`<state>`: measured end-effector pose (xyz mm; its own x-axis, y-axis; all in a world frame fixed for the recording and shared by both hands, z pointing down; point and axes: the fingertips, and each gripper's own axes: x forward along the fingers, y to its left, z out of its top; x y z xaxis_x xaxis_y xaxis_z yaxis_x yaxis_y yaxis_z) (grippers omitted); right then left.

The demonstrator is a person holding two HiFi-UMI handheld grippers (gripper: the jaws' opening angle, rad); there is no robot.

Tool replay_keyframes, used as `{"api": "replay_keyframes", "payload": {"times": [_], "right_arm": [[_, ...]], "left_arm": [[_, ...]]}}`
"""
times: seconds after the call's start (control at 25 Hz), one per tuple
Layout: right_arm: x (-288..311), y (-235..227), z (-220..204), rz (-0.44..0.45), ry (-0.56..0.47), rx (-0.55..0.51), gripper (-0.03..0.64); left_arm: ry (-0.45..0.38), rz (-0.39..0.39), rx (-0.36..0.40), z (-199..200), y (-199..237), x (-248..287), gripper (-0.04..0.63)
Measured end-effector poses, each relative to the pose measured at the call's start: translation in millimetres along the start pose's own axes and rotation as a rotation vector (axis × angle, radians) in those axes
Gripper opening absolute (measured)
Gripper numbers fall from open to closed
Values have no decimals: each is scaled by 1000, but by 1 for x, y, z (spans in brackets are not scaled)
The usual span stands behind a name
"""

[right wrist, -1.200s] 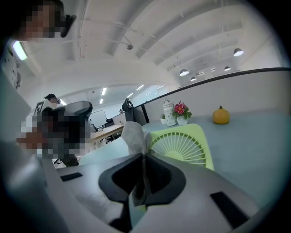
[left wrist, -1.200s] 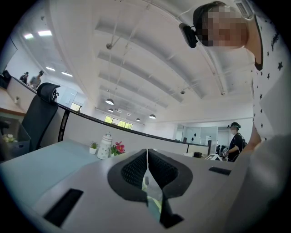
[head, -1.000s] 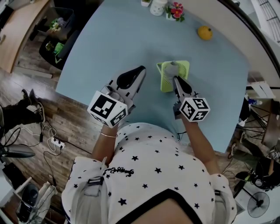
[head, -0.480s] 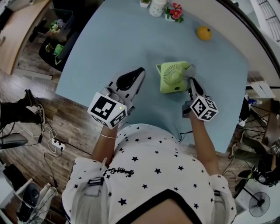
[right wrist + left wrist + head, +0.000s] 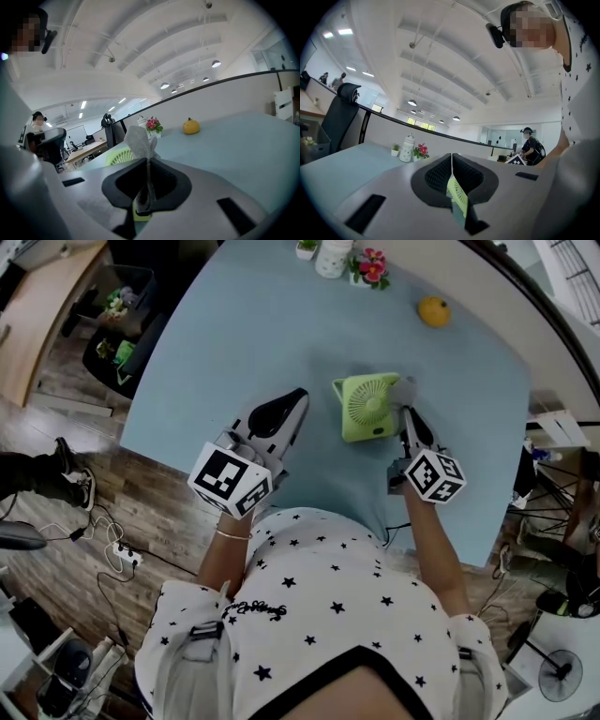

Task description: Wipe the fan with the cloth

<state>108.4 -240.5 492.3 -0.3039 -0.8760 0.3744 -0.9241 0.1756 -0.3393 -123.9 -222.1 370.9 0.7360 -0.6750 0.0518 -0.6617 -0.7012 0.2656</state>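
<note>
Since a second ago our right tongs have slid off the front grille of the fan and come round to its 3 o'clock side. In the last half second they have barely shifted. The grille, which the cloth covered a second ago, now shows in full, and the fan itself has hardly moved on the counter.

The right tongs are clamped on the grey cloth. In the right gripper view a fold of it stands up out of the closed tips, with the green fan just beyond. From the head view the cloth sits at the fan's 2 o'clock corner, touching or just beside the edge; we cannot tell which.

Our left tongs hang at the fan's 9 o'clock, near it but apart. Their tips are pressed together with nothing held, and only a sliver of the fan shows past them.

We judge that the face has had its pass and the wipe is now on the right flank. The top, the left side and the back look untouched from here.

The fan seems light and stands free, so a sideways push from the cloth could slide or tip it. The idle left tongs are well placed to steady it. The yellow fruit at 1 o'clock and the flowers at 12 are well clear.
</note>
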Motion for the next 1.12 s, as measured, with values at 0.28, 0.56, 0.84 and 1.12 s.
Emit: {"api": "replay_keyframes", "payload": {"times": [0.28,0.56,0.84,1.12], "right_arm": [[1,66,-7,173,1,-42,25],[6,103,-58,274,139,-113,25],[8,89,-60,244,150,-114,25],[4,51,-40,154,99,-67,25]], "left_arm": [[3,-3,-3,-1,-1,1,32],[2,5,-2,-1,0,-2,32],[6,2,-1,-1,0,-2,32],[10,-8,1,-2,-2,1,32]]}}
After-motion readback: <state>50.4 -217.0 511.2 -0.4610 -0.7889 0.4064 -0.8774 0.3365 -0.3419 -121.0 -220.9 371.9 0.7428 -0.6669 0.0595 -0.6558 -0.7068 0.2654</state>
